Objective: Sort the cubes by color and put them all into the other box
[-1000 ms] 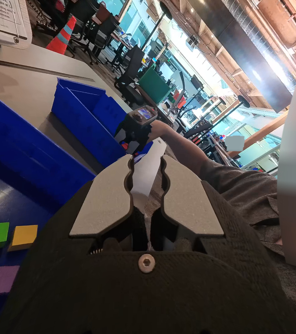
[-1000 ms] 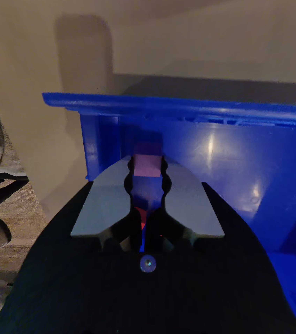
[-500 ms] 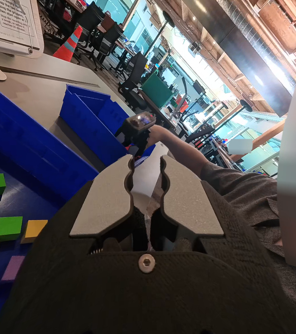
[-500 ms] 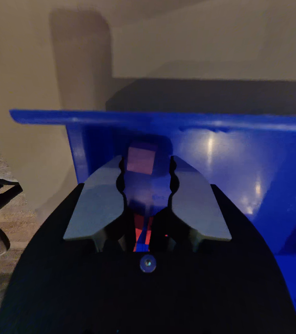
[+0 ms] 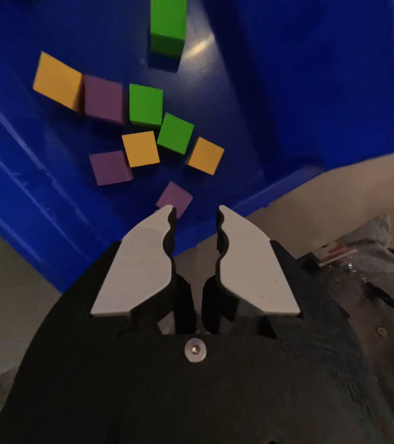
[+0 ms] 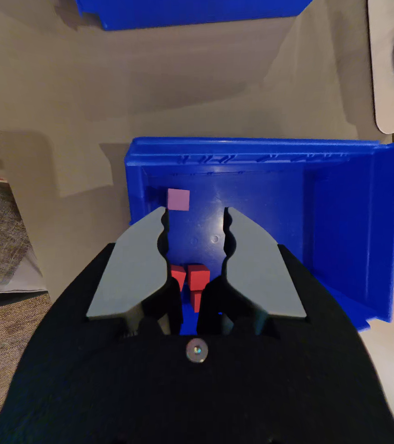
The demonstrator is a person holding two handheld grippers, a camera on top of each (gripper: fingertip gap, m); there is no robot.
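Left tongs (image 5: pixel 194 209): I am holding them parted and empty above the big bin's (image 5: pixel 47 204) near rim, nearest purple cube (image 5: pixel 174 197) just ahead.
Right tongs (image 6: pixel 194 209): I am hanging them agape, empty, over the small bin (image 6: pixel 350 240).
Small bin: one lilac cube (image 6: pixel 178 199) in its far left corner, red cubes (image 6: pixel 198 276) nearer.
Big bin: yellow, green and purple cubes are lying unsorted.

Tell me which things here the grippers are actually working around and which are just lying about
Near the grippers:
- left gripper, open, over the large blue bin of green, yellow and purple cubes; nearest purple cube
- right gripper, open, above the small blue bin with a light purple cube and red cubes

Lying about:
- white object
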